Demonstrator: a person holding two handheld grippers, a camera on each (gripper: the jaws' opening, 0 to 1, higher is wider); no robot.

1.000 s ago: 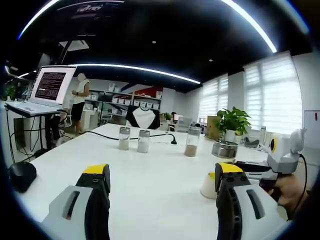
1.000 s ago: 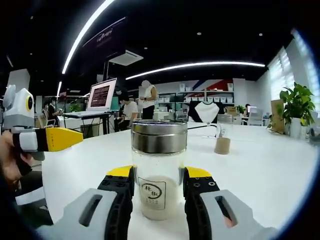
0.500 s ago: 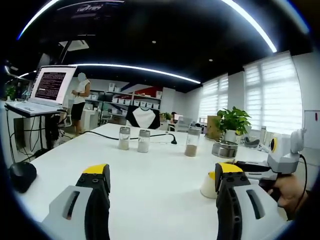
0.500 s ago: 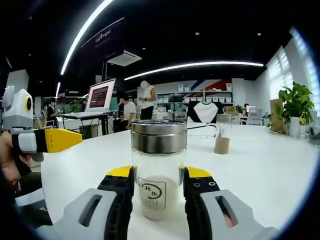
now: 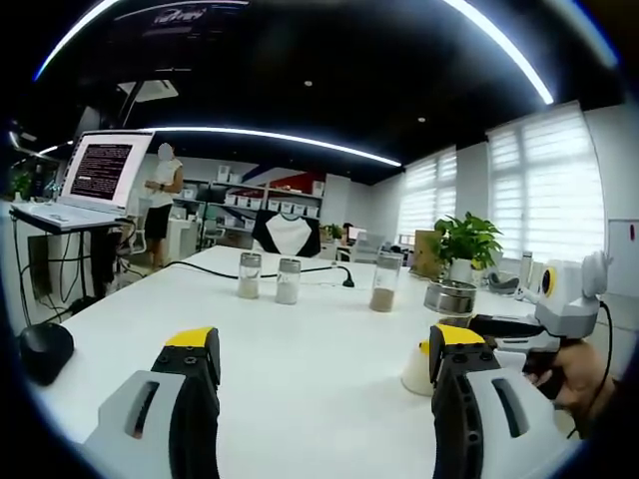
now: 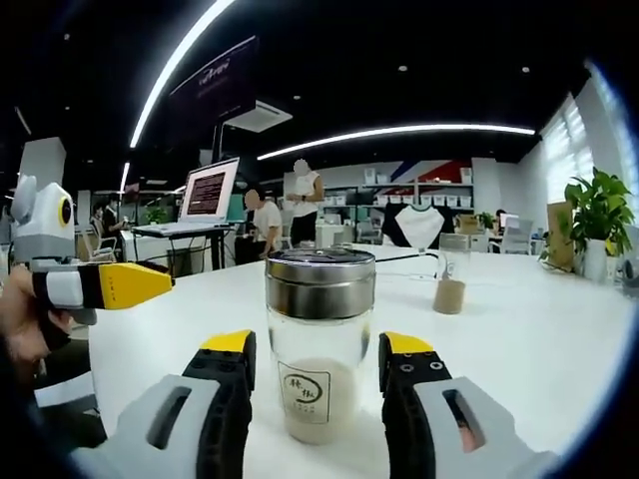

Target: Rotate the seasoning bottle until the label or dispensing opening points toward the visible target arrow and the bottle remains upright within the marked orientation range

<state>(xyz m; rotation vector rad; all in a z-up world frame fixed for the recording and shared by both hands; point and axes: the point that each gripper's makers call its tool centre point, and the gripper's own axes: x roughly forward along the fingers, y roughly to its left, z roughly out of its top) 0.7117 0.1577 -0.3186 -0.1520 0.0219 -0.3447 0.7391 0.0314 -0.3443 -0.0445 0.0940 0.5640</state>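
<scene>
Releasing: the right hand-held gripper [image 6: 312, 394] now stands with jaws parted, a clear gap on each side of the seasoning bottle [image 6: 319, 344]; half a second ago the jaws pressed its glass. The bottle stands upright on the white desk [image 6: 519, 329], between the jaws, label facing the camera. Left hand-held gripper [image 5: 324, 374] hangs spread and empty over the desk. No target arrow is visible, so alignment cannot be checked. Judgement: rotation step likely finished, or a re-grip is coming.

Upright glass seasoning bottle [image 6: 319, 344], steel-capped, label facing the camera.
</scene>
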